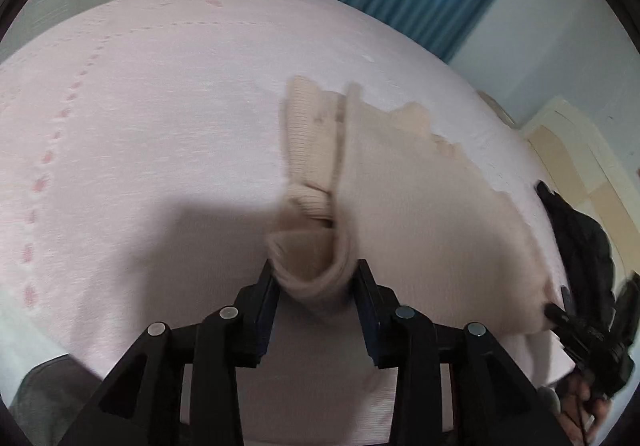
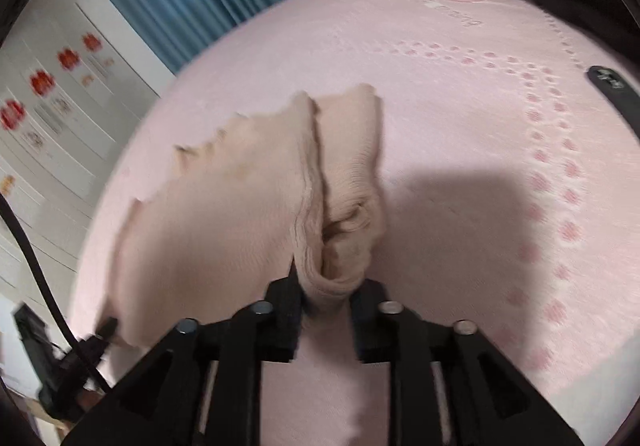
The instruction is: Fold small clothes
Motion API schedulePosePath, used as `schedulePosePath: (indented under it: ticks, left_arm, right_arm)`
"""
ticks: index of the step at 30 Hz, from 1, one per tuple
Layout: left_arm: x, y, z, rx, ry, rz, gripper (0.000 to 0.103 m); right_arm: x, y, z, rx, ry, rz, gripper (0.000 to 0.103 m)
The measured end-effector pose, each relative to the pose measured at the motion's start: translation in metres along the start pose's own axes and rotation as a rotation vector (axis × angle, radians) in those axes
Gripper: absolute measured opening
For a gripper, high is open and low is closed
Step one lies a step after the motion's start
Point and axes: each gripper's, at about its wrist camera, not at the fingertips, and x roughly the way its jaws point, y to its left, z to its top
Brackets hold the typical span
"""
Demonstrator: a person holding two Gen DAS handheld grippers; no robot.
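Left tool (image 1: pixel 316 278) angled down, jaws partly apart — right tool (image 2: pixel 328 292) likewise, mirrored

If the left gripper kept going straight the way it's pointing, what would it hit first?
The beige garment: a fold of it already sits between the left gripper fingers. Beyond it lies the pink bed cover, though depth is hard to judge.
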Motion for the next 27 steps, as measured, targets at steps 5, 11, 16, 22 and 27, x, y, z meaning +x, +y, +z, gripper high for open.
schedulePosePath:
  ticks: [5,11,16,22,27]
  left_arm:
    - [-0.003,0.025,0.004,-0.091,-0.027,0.005,0.034]
    - [-0.011,0.019,0.008,-0.054,-0.057,0.05,0.034]
    - [-0.009,0.013,0.027,-0.078,-0.074,-0.008,0.039]
    - [0.019,-0.016,0.073,-0.004,-0.084,-0.045,0.039]
    - [0.056,-0.046,0.116,0.041,-0.058,-0.07,0.037]
  right_arm:
    - [-0.033,0.002,-0.008,-0.046,-0.072,-0.072,0.027]
    - [-0.041,0.011,-0.002,-0.093,-0.096,-0.117,0.03]
    - [-0.026,0.034,0.017,-0.144,-0.113,-0.1,0.032]
    - [0.018,0.067,0.051,-0.196,-0.112,-0.109,0.034]
    - [0.054,0.079,0.087,-0.194,-0.116,-0.133,0.034]
